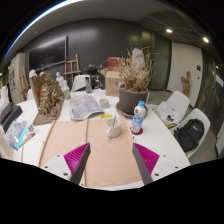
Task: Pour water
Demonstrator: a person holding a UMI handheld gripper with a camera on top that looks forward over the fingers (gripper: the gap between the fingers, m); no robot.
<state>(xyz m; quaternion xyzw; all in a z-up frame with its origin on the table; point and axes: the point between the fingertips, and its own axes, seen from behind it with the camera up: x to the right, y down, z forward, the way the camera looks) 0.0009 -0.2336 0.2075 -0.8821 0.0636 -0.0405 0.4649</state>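
Water bottle point(139, 117) stands upright on the table point(60, 140), beyond the right finger and just beside a white cup point(114, 128). The gripper point(110, 160) is spread wide, holding nothing, over brown paper point(108, 150). A potted plant point(133, 85) stands behind the bottle.

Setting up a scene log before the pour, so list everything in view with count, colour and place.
water bottle: one, clear with blue label, standing beyond the right finger
cup: one, white, beside the bottle, something thin standing in it
placemats: two, tan, just ahead of the fingers
potted plant: one, dry brown stems in a dark pot, behind the bottle
table: one, white, under everything
chairs: several, white, around the table
gripper: one, magenta pads, open, holding nothing
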